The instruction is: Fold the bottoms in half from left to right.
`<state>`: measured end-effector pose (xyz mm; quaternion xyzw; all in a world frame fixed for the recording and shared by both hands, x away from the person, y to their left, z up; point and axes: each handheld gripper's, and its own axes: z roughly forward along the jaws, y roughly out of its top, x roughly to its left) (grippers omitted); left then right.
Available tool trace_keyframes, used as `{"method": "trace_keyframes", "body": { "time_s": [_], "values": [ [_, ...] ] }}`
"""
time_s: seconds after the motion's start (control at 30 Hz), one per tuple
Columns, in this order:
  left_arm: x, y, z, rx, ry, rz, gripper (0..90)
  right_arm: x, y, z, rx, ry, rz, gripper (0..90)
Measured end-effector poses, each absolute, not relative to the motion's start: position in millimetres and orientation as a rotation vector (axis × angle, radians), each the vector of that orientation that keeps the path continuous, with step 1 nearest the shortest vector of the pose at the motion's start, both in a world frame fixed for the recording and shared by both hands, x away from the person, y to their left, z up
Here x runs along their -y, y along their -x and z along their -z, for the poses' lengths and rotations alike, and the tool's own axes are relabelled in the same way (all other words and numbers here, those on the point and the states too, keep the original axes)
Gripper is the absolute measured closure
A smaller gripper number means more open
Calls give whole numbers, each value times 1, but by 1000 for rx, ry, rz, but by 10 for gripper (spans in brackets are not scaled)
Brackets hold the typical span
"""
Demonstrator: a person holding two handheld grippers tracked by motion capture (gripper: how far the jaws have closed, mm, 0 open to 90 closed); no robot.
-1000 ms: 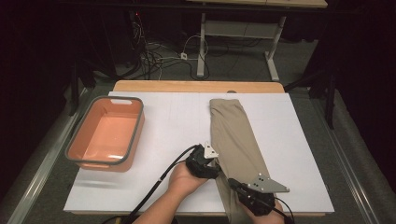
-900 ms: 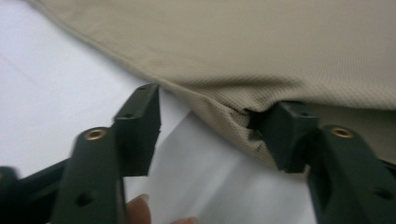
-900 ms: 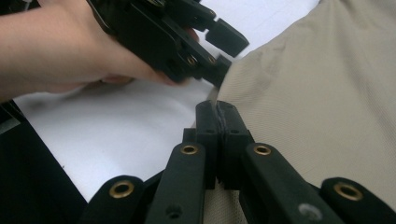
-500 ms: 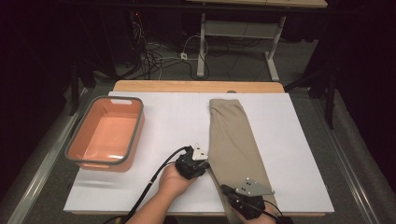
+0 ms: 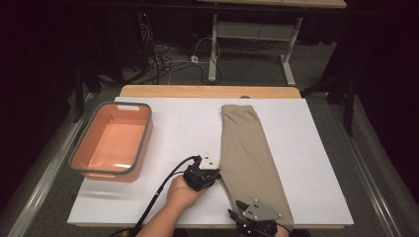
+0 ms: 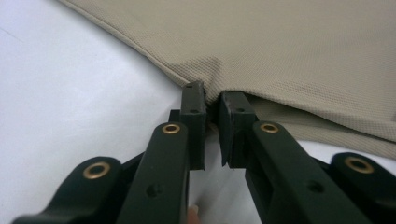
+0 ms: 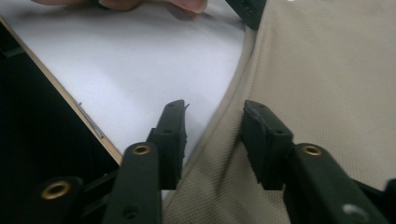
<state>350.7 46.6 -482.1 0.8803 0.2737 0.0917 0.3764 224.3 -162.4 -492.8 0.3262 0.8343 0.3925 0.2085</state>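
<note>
1. Long folded tan knit cloth [image 5: 249, 158] lies lengthwise on the white table sheet [image 5: 188, 128], right of centre, running from the far edge to the near edge.
2. Left gripper [image 6: 212, 100] sits at the cloth's left edge, about mid-length. Its jaws have just been closing and now pinch the hem: fabric is bunched between the pads.
3. A second ago the left gripper was further right, over the cloth; it has since backed off left onto the edge.
4. Right gripper [image 7: 212, 119] is at the near edge of the table, at the cloth's near-left corner. Its jaws have just been opening: parted, straddling the cloth edge, pads not pressing on it.
5. Right gripper has moved nearer and left since the earlier frame.
6. Orange plastic tub with grey rim [image 5: 114, 140] on the left: unchanged.
</note>
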Motion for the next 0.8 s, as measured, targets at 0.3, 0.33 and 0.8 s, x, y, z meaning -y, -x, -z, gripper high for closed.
{"method": "trace_keyframes", "body": {
  "time_s": [0.3,0.33,0.8],
  "values": [
    [-47,-350,482,-698,-2252,-222,801,166,-224,491,-2325,-885,-1055,888],
    [-47,-351,482,-703,-2249,-213,801,168,-226,491,-2335,-892,-1072,888],
    [-67,-344,472,-690,-2266,-234,787,145,-220,481,-2387,-815,-1203,887]
  ]
}}
